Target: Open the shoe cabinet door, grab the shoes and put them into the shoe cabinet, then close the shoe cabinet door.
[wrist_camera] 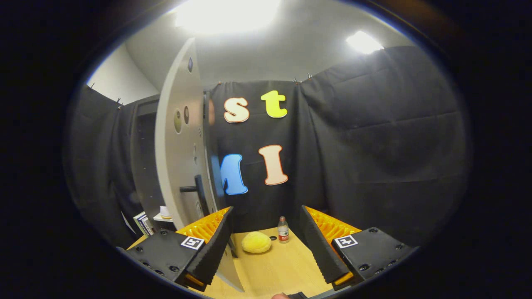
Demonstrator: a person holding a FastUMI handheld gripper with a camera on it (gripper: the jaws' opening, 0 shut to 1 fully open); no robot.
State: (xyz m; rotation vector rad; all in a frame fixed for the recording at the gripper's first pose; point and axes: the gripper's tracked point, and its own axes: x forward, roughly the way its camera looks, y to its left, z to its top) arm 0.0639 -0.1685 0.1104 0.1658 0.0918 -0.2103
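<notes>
Two fingers of the gripper (pixel 266 253) spread wide; cabinet door (pixel 181 137) stands open just beyond its left finger.

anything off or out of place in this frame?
Nothing spilled or damaged. The cabinet door stands swung open, edge-on just ahead of the tongs, which are open and hold nothing. Beyond them a yellow fluffy item and an upright bottle rest on the wooden surface.

Camera rides gripper (pixel 270 253), low over counter (pixel 282 270), facing forward between spread fingers (pixel 208 249); cabinet door (pixel 178 137) close alongside.
</notes>
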